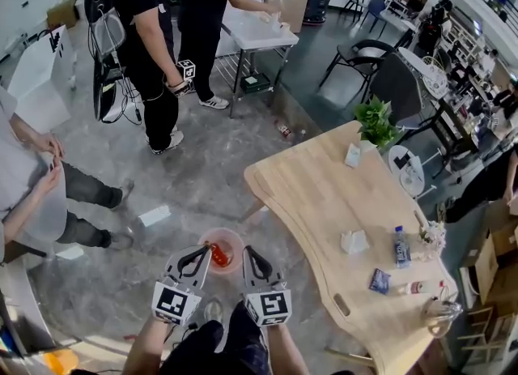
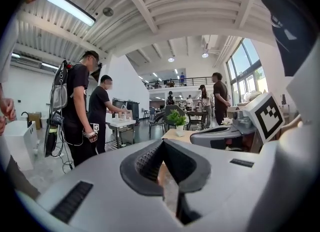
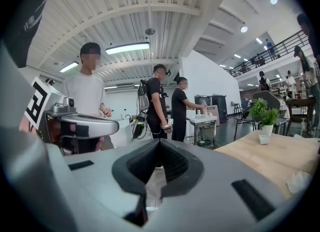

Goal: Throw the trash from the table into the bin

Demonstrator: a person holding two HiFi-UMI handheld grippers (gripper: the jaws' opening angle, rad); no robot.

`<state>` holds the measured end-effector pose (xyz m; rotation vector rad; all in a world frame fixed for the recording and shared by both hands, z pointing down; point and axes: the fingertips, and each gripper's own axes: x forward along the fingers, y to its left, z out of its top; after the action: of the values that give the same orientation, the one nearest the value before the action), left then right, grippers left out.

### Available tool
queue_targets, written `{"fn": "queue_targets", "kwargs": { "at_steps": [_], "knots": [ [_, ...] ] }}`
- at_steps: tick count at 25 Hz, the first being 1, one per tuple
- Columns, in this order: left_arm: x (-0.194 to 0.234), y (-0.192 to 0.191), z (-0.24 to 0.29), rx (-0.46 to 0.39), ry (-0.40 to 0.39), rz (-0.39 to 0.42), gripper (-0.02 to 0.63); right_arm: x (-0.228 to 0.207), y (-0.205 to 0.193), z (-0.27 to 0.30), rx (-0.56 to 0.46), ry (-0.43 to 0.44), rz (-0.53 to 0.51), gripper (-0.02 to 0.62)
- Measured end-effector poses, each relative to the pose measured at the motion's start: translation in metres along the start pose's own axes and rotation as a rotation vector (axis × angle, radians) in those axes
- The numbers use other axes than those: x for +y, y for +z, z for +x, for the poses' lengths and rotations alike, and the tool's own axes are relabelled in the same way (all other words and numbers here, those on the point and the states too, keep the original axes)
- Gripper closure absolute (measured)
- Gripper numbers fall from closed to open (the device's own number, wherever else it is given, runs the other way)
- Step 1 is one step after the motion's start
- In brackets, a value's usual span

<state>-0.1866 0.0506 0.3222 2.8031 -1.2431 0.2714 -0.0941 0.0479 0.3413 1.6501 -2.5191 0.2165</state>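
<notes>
Both grippers hang low in the head view, side by side over the floor left of the wooden table (image 1: 324,195). My left gripper (image 1: 203,250) is shut and holds nothing; in its own view the jaws (image 2: 162,145) meet. My right gripper (image 1: 250,251) is also shut and empty (image 3: 160,144). Between their tips, on the floor, stands a small pink bin (image 1: 232,238) with a red item (image 1: 218,255) inside. On the table lie a crumpled tissue (image 1: 354,241), a water bottle (image 1: 401,246), a blue packet (image 1: 380,281) and a lying bottle (image 1: 411,287).
A potted plant (image 1: 376,122) and a white box (image 1: 353,155) stand at the table's far end. Two people (image 1: 154,49) stand by a white table (image 1: 259,31); another person (image 1: 32,187) is at the left. A bottle (image 1: 285,130) and a paper (image 1: 154,215) lie on the floor.
</notes>
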Motion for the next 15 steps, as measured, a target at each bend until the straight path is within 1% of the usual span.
{"fn": "queue_targets", "kwargs": {
  "at_steps": [3, 6, 9, 15],
  "knots": [
    [-0.004, 0.002, 0.001, 0.019, -0.010, 0.001, 0.600, -0.004, 0.006, -0.007, -0.007, -0.026, 0.007, 0.589],
    [-0.017, 0.008, 0.009, 0.011, -0.051, 0.014, 0.600, -0.015, 0.007, -0.022, -0.011, -0.068, 0.015, 0.589],
    [-0.037, 0.013, 0.023, -0.003, -0.113, 0.039, 0.600, -0.035, 0.004, -0.040, -0.010, -0.131, 0.026, 0.589],
    [-0.094, 0.020, 0.059, 0.000, -0.249, 0.044, 0.600, -0.097, -0.002, -0.090, -0.011, -0.290, 0.035, 0.589]
  ]
}}
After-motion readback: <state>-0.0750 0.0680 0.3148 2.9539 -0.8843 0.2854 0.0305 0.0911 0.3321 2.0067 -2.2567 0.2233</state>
